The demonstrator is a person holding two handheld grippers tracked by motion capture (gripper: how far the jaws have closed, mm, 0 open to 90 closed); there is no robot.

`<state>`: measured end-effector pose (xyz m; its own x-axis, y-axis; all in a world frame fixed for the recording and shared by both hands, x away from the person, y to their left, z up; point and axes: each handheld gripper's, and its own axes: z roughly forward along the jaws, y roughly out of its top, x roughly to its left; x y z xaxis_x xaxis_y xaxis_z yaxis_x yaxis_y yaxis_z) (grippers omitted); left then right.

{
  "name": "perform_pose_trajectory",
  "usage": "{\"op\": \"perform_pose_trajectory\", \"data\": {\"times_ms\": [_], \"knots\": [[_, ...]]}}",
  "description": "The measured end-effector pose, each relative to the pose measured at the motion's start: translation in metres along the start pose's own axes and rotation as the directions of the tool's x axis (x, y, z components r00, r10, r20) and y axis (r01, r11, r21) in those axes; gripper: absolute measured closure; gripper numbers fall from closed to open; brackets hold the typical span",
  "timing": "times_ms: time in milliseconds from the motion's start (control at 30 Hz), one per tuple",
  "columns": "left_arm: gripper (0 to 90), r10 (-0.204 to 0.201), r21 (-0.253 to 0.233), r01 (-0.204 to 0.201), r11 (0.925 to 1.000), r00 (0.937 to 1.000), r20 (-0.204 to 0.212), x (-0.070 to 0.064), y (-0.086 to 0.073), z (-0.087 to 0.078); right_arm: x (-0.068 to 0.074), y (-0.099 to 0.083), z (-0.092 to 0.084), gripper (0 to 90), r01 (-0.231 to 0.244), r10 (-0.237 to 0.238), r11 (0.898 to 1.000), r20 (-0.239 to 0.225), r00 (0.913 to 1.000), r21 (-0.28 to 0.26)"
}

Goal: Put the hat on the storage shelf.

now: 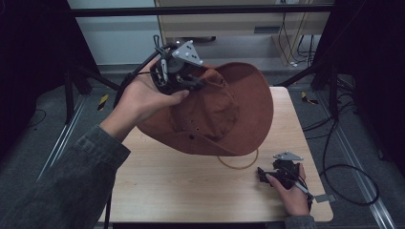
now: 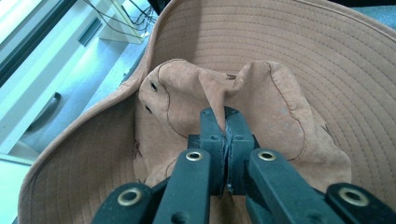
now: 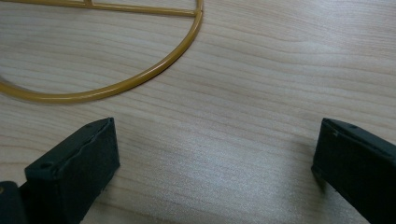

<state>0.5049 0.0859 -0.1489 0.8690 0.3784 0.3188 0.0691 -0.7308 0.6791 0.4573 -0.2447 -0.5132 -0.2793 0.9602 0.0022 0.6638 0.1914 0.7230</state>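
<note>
The left gripper (image 1: 193, 81) is clenched on a fold of the brown hat (image 1: 224, 112), pinching the cloth of the crown; in the left gripper view the two black jaws stand pressed together with a ridge of the suede-like fabric caught between them, and the stitched underside of the wide brim curves round behind. Two small metal eyelets (image 2: 153, 87) sit in the crown's side wall, left of the pinched fold. From the high view the hat is held up above the far left part of the wooden table (image 1: 191, 191), tilted, with its brim hanging down toward the tabletop and its crown turned to the person's left hand (image 1: 143, 98), which grips the tool's body.

The right gripper (image 1: 267, 175) rests low at the near right corner of the table, its jaws standing wide apart with nothing between them but bare wood grain. Just beyond its jaws lies a thin yellow-brown cord loop (image 3: 154, 70), flat on the table, running under the hat's brim in the high view
</note>
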Motion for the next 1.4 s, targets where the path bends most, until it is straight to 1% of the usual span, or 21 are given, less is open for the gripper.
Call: {"op": "perform_pose_trajectory", "data": {"times_ms": [233,600,667,733,800,833,1067,1200,1400], "knots": [[88.3,0.013,-0.002,-0.012,0.9999,0.9999,0.01,-0.001,0.015,0.014,0.0,0.0,0.0,0.4,0.001,-0.001,1.0,-0.001,1.0,0.0],[88.2,0.031,-0.001,-0.031,0.9995,0.9993,0.022,-0.004,0.029,0.03,0.0,0.0,0.0,0.4,0.001,-0.001,1.0,-0.001,1.0,0.0],[88.2,0.024,-0.007,-0.024,0.9997,0.9994,0.024,-0.004,0.031,0.032,0.0,0.0,0.0,0.4,0.001,-0.001,1.0,-0.001,1.0,0.0],[88.2,0.029,-0.004,-0.029,0.9996,0.9992,0.027,-0.004,0.032,0.033,0.0,0.0,0.0,0.4,0.001,-0.001,1.0,-0.001,1.0,0.0],[88.2,0.033,-0.008,-0.032,0.9994,0.9989,0.033,-0.004,0.034,0.038,0.0,0.0,0.0,0.4,0.002,-0.002,1.0,-0.001,1.0,0.0],[88.2,0.034,-0.002,-0.034,0.9994,0.9988,0.036,-0.005,0.035,0.039,0.0,0.0,0.0,0.4,0.001,-0.001,1.0,-0.001,1.0,0.0],[88.1,0.042,0.002,-0.042,0.9991,0.9979,0.049,-0.006,0.042,0.049,0.0,0.0,0.0,0.4,0.001,-0.001,1.0,-0.001,1.0,0.0],[88.1,0.047,-0.005,-0.047,0.9989,0.9974,0.055,-0.008,0.045,0.056,0.0,0.0,0.0,0.4,0.001,-0.001,1.0,-0.001,1.0,0.0],[88.1,0.056,0.006,-0.056,0.9984,0.9963,0.066,-0.01,0.048,0.064,0.0,0.0,0.0,0.4,0.001,-0.001,1.0,-0.001,1.0,0.0]]}}
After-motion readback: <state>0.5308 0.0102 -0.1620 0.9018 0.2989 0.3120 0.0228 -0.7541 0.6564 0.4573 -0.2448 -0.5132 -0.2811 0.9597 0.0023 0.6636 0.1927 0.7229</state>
